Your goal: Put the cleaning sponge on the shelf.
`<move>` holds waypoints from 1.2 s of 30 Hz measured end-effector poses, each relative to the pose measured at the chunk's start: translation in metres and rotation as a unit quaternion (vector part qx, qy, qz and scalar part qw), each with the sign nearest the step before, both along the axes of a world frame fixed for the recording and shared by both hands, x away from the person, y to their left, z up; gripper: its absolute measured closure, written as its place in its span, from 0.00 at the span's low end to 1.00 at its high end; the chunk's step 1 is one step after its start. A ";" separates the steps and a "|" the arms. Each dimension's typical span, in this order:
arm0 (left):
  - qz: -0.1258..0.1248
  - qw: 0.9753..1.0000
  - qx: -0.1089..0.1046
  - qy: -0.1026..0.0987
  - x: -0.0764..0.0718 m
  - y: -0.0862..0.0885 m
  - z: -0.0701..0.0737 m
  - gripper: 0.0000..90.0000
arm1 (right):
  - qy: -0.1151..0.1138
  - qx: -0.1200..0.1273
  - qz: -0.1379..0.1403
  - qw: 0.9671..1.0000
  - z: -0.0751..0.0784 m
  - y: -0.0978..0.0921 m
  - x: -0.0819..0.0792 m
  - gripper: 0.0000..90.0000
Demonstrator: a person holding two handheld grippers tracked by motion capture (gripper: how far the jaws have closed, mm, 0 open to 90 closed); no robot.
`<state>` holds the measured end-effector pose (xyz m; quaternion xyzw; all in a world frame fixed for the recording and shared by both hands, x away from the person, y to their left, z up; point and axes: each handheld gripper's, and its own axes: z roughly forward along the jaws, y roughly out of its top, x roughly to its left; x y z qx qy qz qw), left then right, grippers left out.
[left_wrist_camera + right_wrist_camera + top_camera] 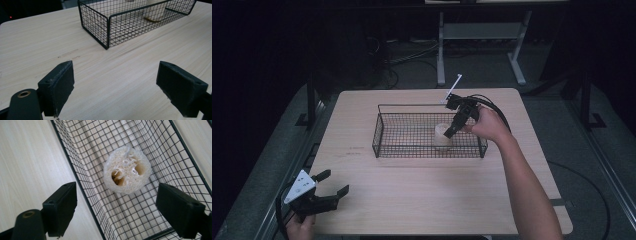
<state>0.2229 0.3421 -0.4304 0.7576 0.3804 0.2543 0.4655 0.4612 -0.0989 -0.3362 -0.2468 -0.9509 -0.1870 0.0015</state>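
A black wire basket (382,131) stands in the middle of the wooden table. Inside it, toward its right end, a pale loofah sponge (442,136) stands upright; from above it shows a round fibrous top with holes (127,170). My right gripper (452,129) hangs over the basket just above the loofah, jaws open and apart from it (115,207). My left gripper (332,184) rests low at the table's front left corner, open and holding nothing (115,87), pointing toward the basket (107,27) and the loofah (155,11).
Bare table (422,195) stretches between the basket and the front edge. Beyond the table is a dark floor with cables (412,57) and the white legs of another desk (441,50).
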 end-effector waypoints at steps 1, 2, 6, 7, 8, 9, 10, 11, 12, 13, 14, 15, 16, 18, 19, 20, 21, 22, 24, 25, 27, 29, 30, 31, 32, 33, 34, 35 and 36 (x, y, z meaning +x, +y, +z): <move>0.000 1.000 0.000 0.000 0.000 0.000 0.000 0.15 | -0.001 0.001 0.004 1.000 0.001 -0.001 -0.002 0.19; 0.000 1.000 0.001 0.000 0.000 0.000 0.000 0.15 | 0.000 0.001 0.004 1.000 0.002 -0.001 -0.003 0.19; 0.000 1.000 -0.001 0.000 0.000 0.000 0.000 0.15 | 0.002 0.005 0.007 1.000 0.003 -0.004 -0.008 0.19; 0.000 1.000 -0.001 0.000 0.000 0.000 0.000 0.16 | 0.002 0.005 0.008 1.000 0.002 -0.005 -0.010 0.19; 0.001 1.000 -0.001 0.000 0.000 0.000 0.000 0.15 | 0.003 0.006 0.008 1.000 0.002 -0.006 -0.011 0.19; 0.000 1.000 -0.001 0.000 0.000 0.000 0.000 0.16 | 0.004 0.007 0.008 1.000 0.001 -0.008 -0.012 0.19; 0.000 1.000 -0.001 0.000 0.000 0.000 0.000 0.15 | 0.005 0.006 0.007 1.000 0.001 -0.009 -0.013 0.19; 0.000 1.000 0.000 0.000 0.000 0.000 0.000 0.15 | 0.007 0.007 0.007 1.000 0.001 -0.010 -0.014 0.19; 0.000 1.000 0.000 0.000 0.000 0.000 0.000 0.16 | 0.006 0.004 0.008 1.000 0.000 -0.011 -0.015 0.19; 0.000 1.000 0.000 0.000 0.000 0.000 0.000 0.16 | 0.006 0.004 0.008 1.000 0.000 -0.012 -0.017 0.19; 0.000 1.000 0.000 0.000 0.000 0.000 0.000 0.16 | 0.007 0.006 0.010 1.000 0.000 -0.013 -0.018 0.19; 0.000 1.000 0.000 0.000 0.000 0.000 0.000 0.16 | 0.006 0.007 0.011 1.000 0.000 -0.014 -0.019 0.19; 0.000 1.000 0.000 0.000 0.000 0.000 0.000 0.16 | 0.004 0.008 0.010 1.000 0.000 -0.015 -0.020 0.19; 0.001 1.000 0.000 0.000 0.000 0.000 0.000 0.15 | 0.004 0.010 0.011 1.000 -0.001 -0.016 -0.023 0.19; 0.001 1.000 0.000 0.000 0.000 0.000 0.000 0.15 | 0.005 0.011 0.014 1.000 -0.001 -0.016 -0.024 0.19; 0.000 1.000 0.000 0.000 0.000 0.000 0.000 0.15 | 0.005 0.009 0.014 1.000 -0.001 -0.017 -0.025 0.19; 0.000 1.000 0.001 0.001 0.000 0.000 0.000 0.15 | 0.004 0.008 0.016 1.000 -0.001 -0.017 -0.027 0.19; 0.000 1.000 0.000 0.000 0.000 0.000 0.000 0.16 | 0.004 0.008 0.017 1.000 -0.001 -0.017 -0.028 0.19; 0.000 1.000 0.001 0.000 0.000 0.000 0.000 0.15 | 0.003 0.007 0.020 1.000 -0.001 -0.018 -0.031 0.19; 0.000 1.000 0.000 0.000 0.000 0.000 0.000 0.15 | 0.001 0.005 0.024 1.000 0.000 -0.018 -0.033 0.19; 0.000 1.000 0.001 0.000 0.000 0.000 0.000 0.15 | 0.000 0.005 0.026 1.000 0.001 -0.018 -0.036 0.19; 0.000 1.000 0.000 0.000 0.000 0.000 0.000 0.16 | -0.002 0.004 0.031 1.000 0.003 -0.017 -0.039 0.19; 0.000 1.000 0.002 0.000 0.000 0.000 0.000 0.15 | -0.002 0.005 0.032 0.999 0.003 -0.017 -0.040 0.19; 0.000 1.000 0.001 0.000 0.000 0.000 0.000 0.15 | -0.002 0.004 0.033 0.999 0.004 -0.017 -0.042 0.19; 0.000 1.000 0.003 0.001 0.000 0.000 0.000 0.16 | -0.002 0.005 0.034 0.999 0.004 -0.017 -0.043 0.19; -0.001 1.000 0.003 0.001 0.000 0.000 0.000 0.15 | -0.002 0.004 0.036 0.999 0.004 -0.017 -0.045 0.19; 0.000 1.000 0.001 0.001 0.000 -0.001 0.000 0.15 | -0.003 0.003 0.037 0.999 0.004 -0.017 -0.046 0.19; -0.001 1.000 0.001 0.000 0.000 -0.001 0.000 0.15 | -0.002 0.004 0.036 0.999 0.003 -0.017 -0.047 0.19; -0.001 1.000 0.001 0.000 0.000 -0.001 0.000 0.15 | -0.002 0.005 0.037 0.999 0.003 -0.017 -0.048 0.19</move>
